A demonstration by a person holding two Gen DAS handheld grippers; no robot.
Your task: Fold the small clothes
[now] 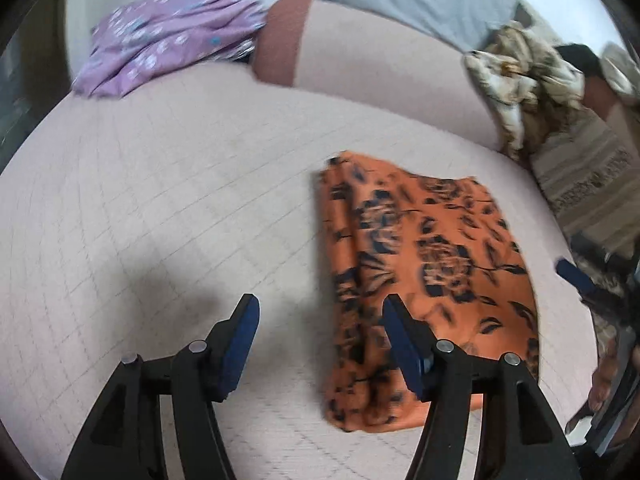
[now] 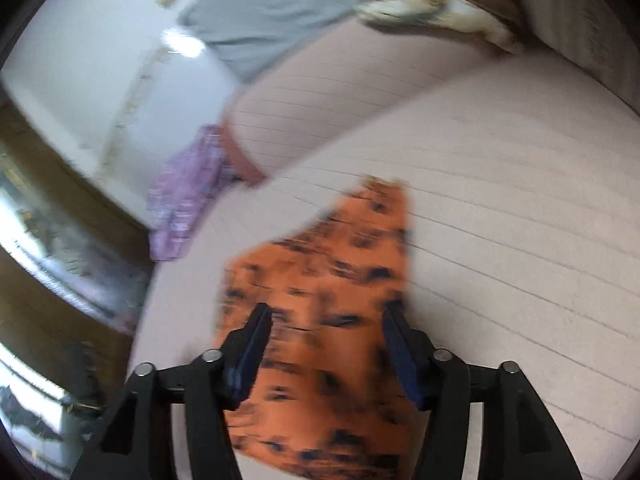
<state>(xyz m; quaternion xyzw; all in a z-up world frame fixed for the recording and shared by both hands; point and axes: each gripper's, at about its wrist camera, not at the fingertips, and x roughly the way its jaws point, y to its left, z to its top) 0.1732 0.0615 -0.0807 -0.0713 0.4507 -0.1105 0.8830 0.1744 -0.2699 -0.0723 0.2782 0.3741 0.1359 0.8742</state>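
Both my claws stood wide, holding nothing.
My left gripper (image 1: 320, 312) and right gripper (image 2: 326, 322) hung above the folded orange cloth (image 1: 424, 264) lying flat on the near bed (image 1: 160, 200).

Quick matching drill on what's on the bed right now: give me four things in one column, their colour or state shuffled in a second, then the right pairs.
Things:
1. floral cloth
2. crumpled garment
3. pillow
4. left gripper

States:
A. pink with a brown end, at the head of the bed
B. open, nothing between the jaws
C. orange with dark flowers, lying flat and folded
D. lilac with pale spots, beside the pillow

Pairs: 1-C, 2-D, 3-A, 4-B
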